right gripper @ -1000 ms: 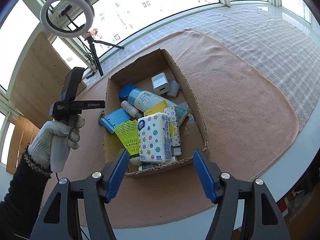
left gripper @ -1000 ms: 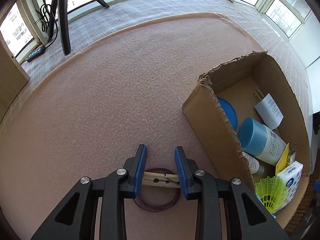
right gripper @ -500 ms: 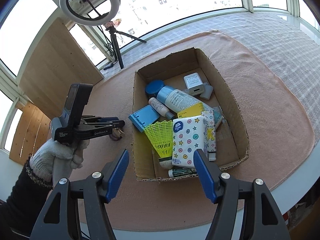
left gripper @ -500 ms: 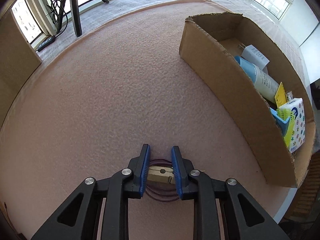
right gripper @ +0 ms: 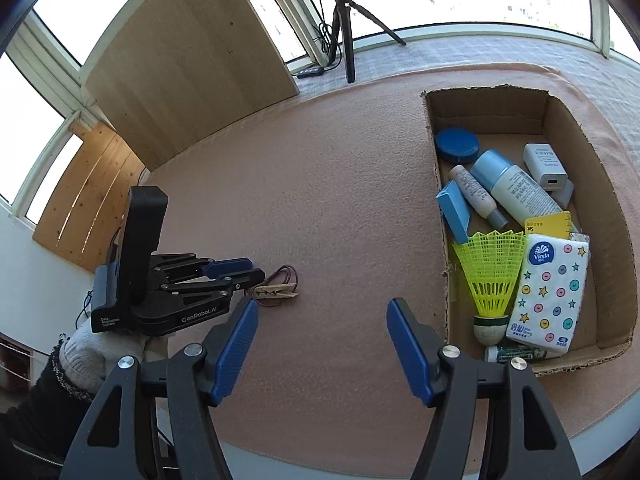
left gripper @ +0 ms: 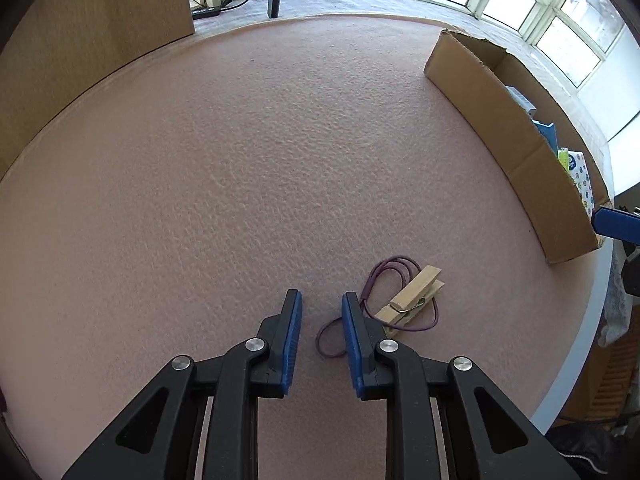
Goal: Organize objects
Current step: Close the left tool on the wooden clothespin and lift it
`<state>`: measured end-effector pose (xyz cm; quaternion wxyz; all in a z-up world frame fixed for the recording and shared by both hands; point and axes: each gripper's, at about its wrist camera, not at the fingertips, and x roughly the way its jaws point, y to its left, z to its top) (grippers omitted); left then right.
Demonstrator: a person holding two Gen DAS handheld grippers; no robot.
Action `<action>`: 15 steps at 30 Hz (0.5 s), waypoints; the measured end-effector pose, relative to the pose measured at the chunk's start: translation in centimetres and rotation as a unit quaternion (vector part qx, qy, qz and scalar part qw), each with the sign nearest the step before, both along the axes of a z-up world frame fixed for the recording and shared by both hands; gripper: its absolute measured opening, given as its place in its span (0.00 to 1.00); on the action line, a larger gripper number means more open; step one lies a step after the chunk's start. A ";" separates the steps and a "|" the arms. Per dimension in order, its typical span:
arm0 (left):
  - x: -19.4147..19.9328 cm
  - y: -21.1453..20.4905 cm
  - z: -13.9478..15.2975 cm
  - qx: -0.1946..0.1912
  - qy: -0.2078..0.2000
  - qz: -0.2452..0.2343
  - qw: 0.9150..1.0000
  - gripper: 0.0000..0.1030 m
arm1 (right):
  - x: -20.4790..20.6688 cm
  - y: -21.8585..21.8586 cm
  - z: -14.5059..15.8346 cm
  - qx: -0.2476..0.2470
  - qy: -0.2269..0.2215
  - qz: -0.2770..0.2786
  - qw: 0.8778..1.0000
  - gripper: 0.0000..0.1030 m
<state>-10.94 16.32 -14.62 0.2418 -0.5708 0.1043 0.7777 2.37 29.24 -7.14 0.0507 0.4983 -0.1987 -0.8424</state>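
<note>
The left gripper (left gripper: 321, 312) sits low over the pink mat (left gripper: 240, 160), jaws a narrow gap apart and holding nothing. Just beside its right finger lies the wooden clothespin (left gripper: 412, 300), resting across a purple hair tie (left gripper: 384, 308) whose loop is partly hidden behind that finger. The right gripper (right gripper: 321, 320) is spread wide and empty. The cardboard box (right gripper: 616, 208) stands well apart from the clothespin; from the left wrist view its wall hides most of the contents.
</note>
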 end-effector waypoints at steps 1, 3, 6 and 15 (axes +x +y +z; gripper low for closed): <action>0.3 -0.6 0.0 -0.001 0.000 0.007 1.000 0.22 | -0.4 -0.7 -0.2 0.001 -0.003 0.010 1.000 0.61; 1.2 -1.8 0.1 0.003 -0.003 0.018 1.000 0.22 | -1.0 -1.9 -0.7 0.002 -0.007 0.027 1.000 0.61; 2.1 -2.9 0.1 -0.002 -0.001 0.028 1.000 0.22 | -1.9 -3.3 -1.5 0.005 -0.016 0.046 0.999 0.61; 1.3 -1.4 3.4 0.041 0.037 0.023 0.998 0.22 | -3.0 -3.9 -3.0 0.008 -0.031 0.045 0.999 0.61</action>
